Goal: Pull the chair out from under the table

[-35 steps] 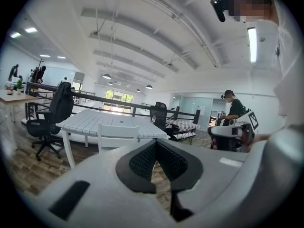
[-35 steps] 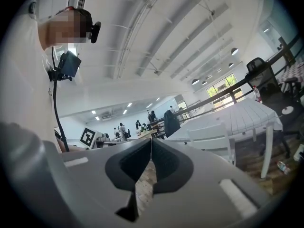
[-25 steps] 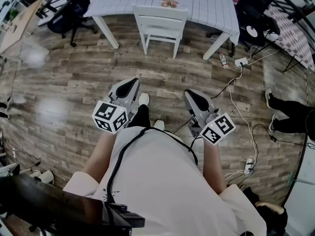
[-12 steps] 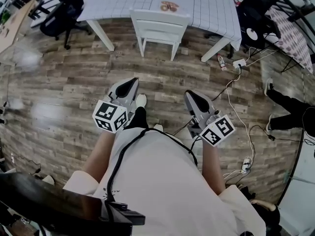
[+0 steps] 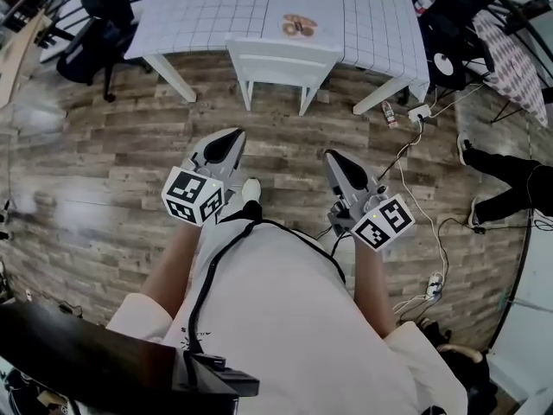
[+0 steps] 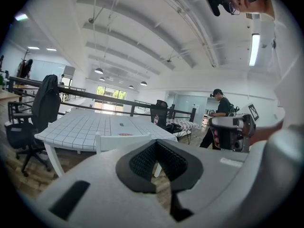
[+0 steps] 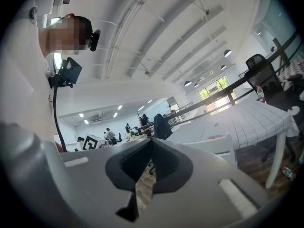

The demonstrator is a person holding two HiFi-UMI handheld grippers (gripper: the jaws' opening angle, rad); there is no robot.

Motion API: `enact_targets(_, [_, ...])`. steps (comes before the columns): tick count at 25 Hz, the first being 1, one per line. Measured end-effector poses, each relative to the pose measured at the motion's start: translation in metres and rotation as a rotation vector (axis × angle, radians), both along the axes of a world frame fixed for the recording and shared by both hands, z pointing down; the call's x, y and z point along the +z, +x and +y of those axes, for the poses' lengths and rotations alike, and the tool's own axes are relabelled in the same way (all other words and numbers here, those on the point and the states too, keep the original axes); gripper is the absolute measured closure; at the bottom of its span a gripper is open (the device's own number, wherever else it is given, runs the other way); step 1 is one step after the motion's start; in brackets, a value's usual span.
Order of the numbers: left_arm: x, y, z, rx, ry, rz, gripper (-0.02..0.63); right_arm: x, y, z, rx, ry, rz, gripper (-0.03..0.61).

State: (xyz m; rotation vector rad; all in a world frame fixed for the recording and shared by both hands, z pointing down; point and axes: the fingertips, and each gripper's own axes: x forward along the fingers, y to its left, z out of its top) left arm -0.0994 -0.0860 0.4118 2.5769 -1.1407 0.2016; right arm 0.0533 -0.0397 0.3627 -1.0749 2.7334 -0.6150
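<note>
A white wooden chair [image 5: 281, 59] stands tucked under a table with a white checked cloth [image 5: 216, 7], its back toward me. Both grippers are held out in front of the person's body, well short of the chair, over the wood floor. The left gripper [image 5: 232, 135] is shut with nothing in it; the right gripper [image 5: 333, 156] is also shut and empty. In the left gripper view the chair back [image 6: 118, 140] shows just past the closed jaws, with the table [image 6: 85, 125] behind it. In the right gripper view the chair [image 7: 216, 144] sits to the right, before the table [image 7: 247, 120].
A small plate of food [image 5: 299, 26] lies on the table near the chair. A black office chair [image 5: 95, 24] stands left of the table. Cables [image 5: 415, 167], a power strip [image 5: 422, 109] and a bottle [image 5: 390, 109] lie on the floor at the right, near another person's legs [image 5: 510, 188].
The person has walked toward the table, carrying both shut grippers forward. More of the tabletop shows now, and the chair is nearer to the grippers.
</note>
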Motion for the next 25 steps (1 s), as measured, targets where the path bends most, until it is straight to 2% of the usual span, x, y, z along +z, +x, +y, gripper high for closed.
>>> enact_targets(9, [0.005, -0.025, -0.076, 0.050, -0.037, 0.009, 0.607, -0.008, -0.036, -0.085, -0.007, -0.036, 0.014, 0.572])
enact_targets(13, [0.010, -0.045, -0.112, 0.029, -0.034, 0.012, 0.607, -0.014, -0.057, -0.115, -0.013, -0.038, -0.015, 0.572])
enact_targets(16, [0.012, -0.055, -0.129, 0.035, -0.029, 0.029, 0.609, -0.015, -0.069, -0.130, -0.010, -0.036, -0.024, 0.572])
enact_targets(21, [0.006, -0.053, -0.142, 0.110, -0.011, 0.083, 0.609, -0.015, -0.075, -0.146, 0.028, -0.040, -0.038, 0.572])
enact_targets(25, [0.008, -0.057, -0.150, 0.105, -0.010, 0.093, 0.609, -0.010, -0.075, -0.147, 0.044, -0.056, -0.029, 0.572])
